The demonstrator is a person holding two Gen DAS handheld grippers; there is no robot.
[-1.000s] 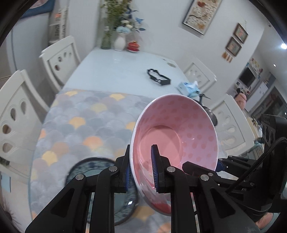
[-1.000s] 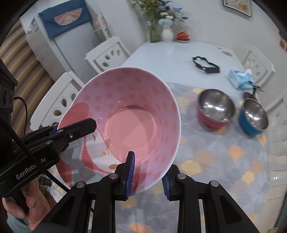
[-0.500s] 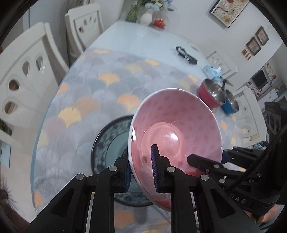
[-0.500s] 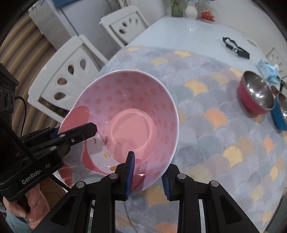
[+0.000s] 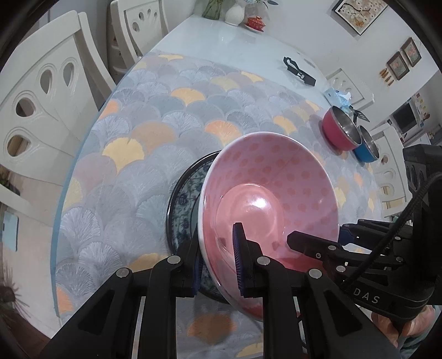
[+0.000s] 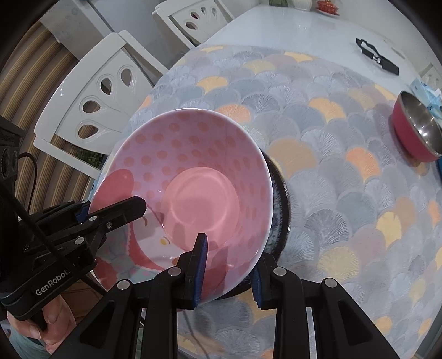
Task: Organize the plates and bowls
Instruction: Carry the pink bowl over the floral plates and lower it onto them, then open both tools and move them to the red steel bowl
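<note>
Pink polka-dot bowl (image 5: 276,193) is gripped on two sides at once, tilted, hanging over a dark blue patterned plate (image 5: 183,204) on the table; can't tell whether its base touches the plate. Left gripper (image 5: 216,265) is clamped on the bowl's near rim: one blue pad inside the bowl, the other outside the wall. Right gripper (image 6: 228,269) does the same on its own side, one finger inside, one outside below the rim, jaws pinching the wall. In the right wrist view the left gripper comes in from the left edge, one finger lying across the cartoon print inside the bowl; a hand (image 6: 41,328) shows under it. In the left wrist view the right gripper reaches in from the right, and a bit of hand (image 5: 397,323) shows beneath it.

Plate sits directly under the bowl, mostly hidden, peeking out on the left of the left gripper's fingers and to the right past the bowl in the right view.

Beyond the bowl: scalloped grey-and-orange tablecloth (image 6: 345,143). Further ahead and right of the tools, a red steel-lined bowl (image 6: 417,132) and just beside it a blue one (image 5: 366,146). Far end of the white table (image 5: 234,47): black strap-like item (image 5: 299,73), tissue pack (image 5: 338,96), white vase (image 5: 234,12). White chairs (image 6: 102,91) to the left.
</note>
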